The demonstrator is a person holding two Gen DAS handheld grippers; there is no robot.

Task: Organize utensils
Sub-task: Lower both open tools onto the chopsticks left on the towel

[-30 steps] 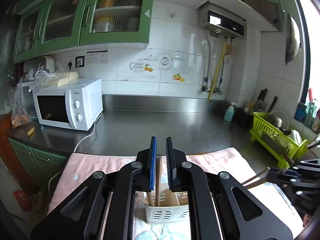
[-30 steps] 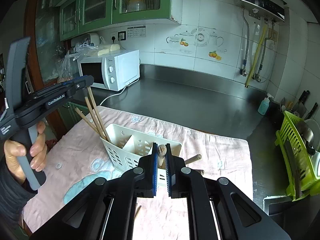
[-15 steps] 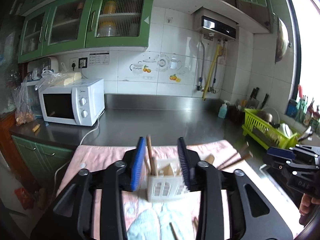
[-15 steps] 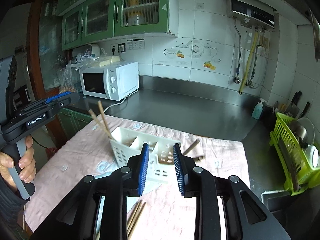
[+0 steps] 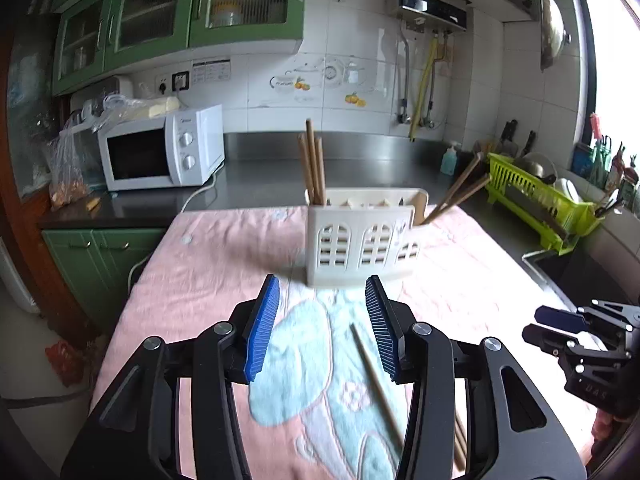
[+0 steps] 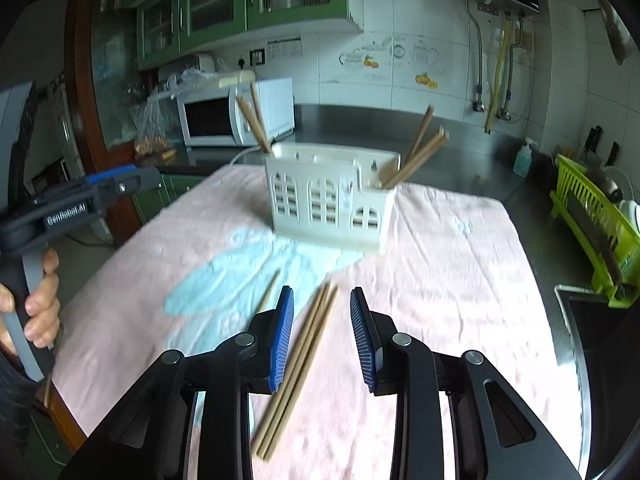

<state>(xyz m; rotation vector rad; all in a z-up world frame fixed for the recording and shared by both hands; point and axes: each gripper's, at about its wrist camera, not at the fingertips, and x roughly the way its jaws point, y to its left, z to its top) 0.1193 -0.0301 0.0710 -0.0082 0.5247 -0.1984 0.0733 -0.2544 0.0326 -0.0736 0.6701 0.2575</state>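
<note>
Chopsticks (image 6: 298, 364) lying loose on towel (image 6: 440, 280): light, stiff, thin, probably rolling; gripping mid-length seems safest. Right claw (image 6: 322, 336) and left claw (image 5: 320, 326) both having just been opening, standing half-open, holding nothing.

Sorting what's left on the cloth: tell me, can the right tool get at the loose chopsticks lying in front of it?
Probably yes. The right tool is open, the loose chopsticks lie uncovered between its fingers, apart from the holder.

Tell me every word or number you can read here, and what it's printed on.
"GenRobot.AI": side of the left gripper.
Microwave brand above its dials: too small to read.
Notice on the wall tiles: too small.
Water heater display: unreadable.
</note>
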